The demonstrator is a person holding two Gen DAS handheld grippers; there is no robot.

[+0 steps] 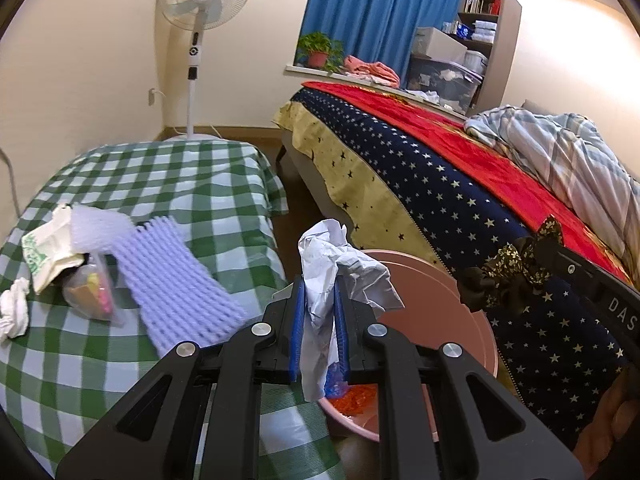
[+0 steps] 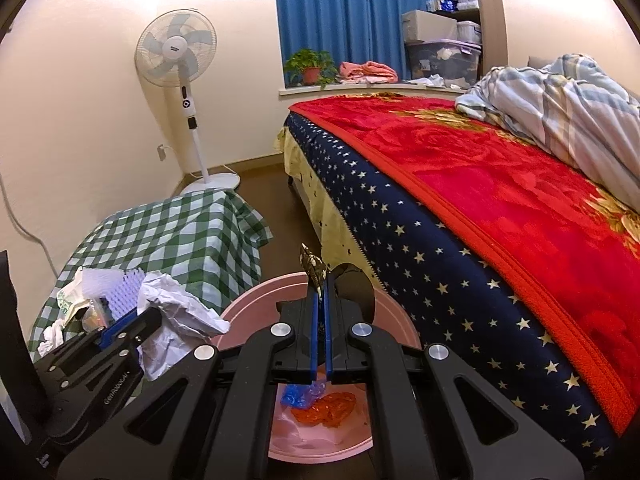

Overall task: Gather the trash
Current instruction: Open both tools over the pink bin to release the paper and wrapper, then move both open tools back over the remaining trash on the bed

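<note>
**Both hands full over the pink bin**

My left hand-held gripper (image 1: pixel 320 312) is pinching a crumpled sheet of white paper (image 1: pixel 340 264) between its blue pads (image 1: pixel 297 332); the paper sticks up past the fingertips and hangs down below them. It sits above the near edge of the pink bin (image 1: pixel 448 304), which stands on the floor between the bench and the bed (image 1: pixel 460 184).

My right hand-held gripper (image 2: pixel 320 320) has its pads pressed nearly together on a black wrapper with gold specks (image 2: pixel 314 266). From the left wrist view the same wrapper (image 1: pixel 516 268) shows as a bunched black and gold piece held above the far side of the bin. In the right wrist view the pink bin (image 2: pixel 256 300) is directly below, and inside it lie an orange mesh scrap (image 2: pixel 328 408) and a blue plastic scrap (image 2: pixel 300 394), touching each other.

On the bench (image 1: pixel 168 184), covered in a green checked cloth, trash remains: a purple foam net (image 1: pixel 176 276), a white foam sleeve (image 1: pixel 96 228), a paper bag with green print (image 1: pixel 44 252), a small clear bag with coloured bits inside (image 1: pixel 94 292) and a wad of white tissue (image 1: pixel 14 308). They lie close together on the left part of the bench.
</note>
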